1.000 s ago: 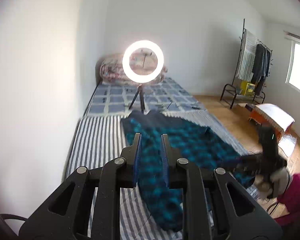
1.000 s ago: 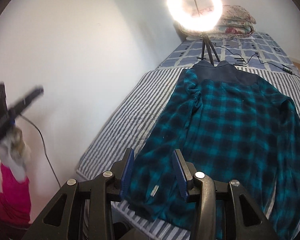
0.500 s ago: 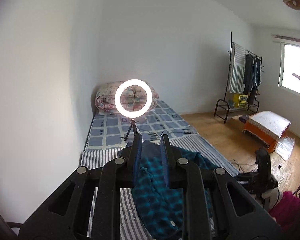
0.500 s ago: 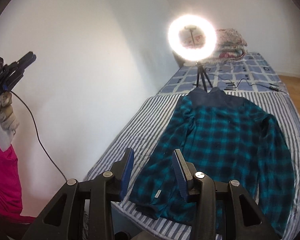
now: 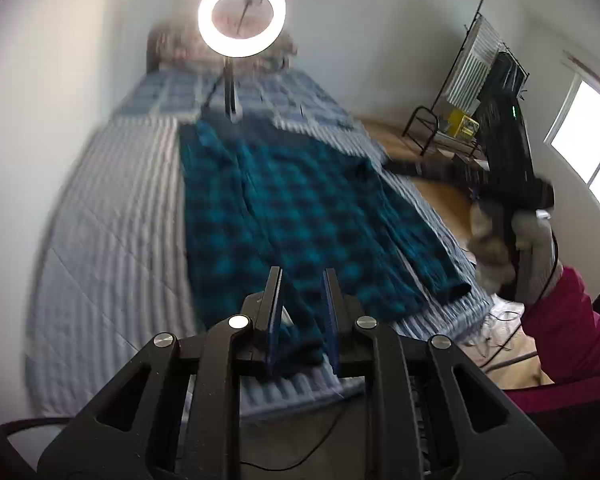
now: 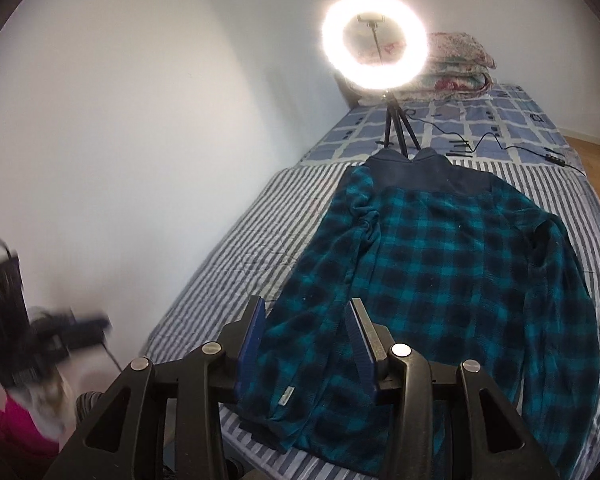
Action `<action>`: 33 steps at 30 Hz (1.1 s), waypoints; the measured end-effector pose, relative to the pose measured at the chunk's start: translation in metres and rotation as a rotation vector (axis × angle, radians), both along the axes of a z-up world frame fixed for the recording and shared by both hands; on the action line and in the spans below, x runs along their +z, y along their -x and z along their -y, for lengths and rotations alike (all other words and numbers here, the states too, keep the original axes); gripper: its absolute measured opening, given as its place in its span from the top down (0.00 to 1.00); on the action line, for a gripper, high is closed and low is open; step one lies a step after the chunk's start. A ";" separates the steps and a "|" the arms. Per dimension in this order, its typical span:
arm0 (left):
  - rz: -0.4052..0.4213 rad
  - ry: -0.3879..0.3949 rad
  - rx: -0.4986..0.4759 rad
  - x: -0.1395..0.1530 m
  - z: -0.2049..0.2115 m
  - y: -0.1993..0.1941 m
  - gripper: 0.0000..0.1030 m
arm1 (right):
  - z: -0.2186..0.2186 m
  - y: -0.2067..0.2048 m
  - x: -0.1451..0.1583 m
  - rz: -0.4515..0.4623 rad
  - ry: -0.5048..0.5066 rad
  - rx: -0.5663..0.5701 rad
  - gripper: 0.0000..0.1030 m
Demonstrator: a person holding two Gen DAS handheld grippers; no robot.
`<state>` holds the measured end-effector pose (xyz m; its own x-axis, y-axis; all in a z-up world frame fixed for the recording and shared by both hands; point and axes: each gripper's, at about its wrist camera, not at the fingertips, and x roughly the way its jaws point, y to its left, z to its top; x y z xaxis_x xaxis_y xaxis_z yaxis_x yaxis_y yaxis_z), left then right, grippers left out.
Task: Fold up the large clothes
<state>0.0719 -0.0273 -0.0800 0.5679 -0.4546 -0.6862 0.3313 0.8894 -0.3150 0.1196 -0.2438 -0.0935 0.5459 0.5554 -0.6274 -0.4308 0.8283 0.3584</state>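
Lying flat on the blue-and-white striped bed cover (image 6: 236, 256), the teal-and-black checked fleece shirt (image 6: 452, 280) sits below both released claws, left gripper (image 5: 300, 316) and right gripper (image 6: 306, 344), each holding nothing.

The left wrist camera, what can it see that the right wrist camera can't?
Only the left wrist view shows the clothes rack with hanging clothes, the window, and the right gripper, blurred, out to the side. Only the right wrist view shows the folded quilt clearly behind the lamp, the black cable on the bed, and the left gripper, blurred, by the wall. Both show the plaid shirt spread flat on the striped bed cover, and the lit ring light on its tripod.
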 end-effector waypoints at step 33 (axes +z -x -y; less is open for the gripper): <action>-0.200 -0.015 0.108 -0.151 0.043 -0.037 0.99 | -0.119 -0.191 -0.167 -0.290 0.135 0.070 0.53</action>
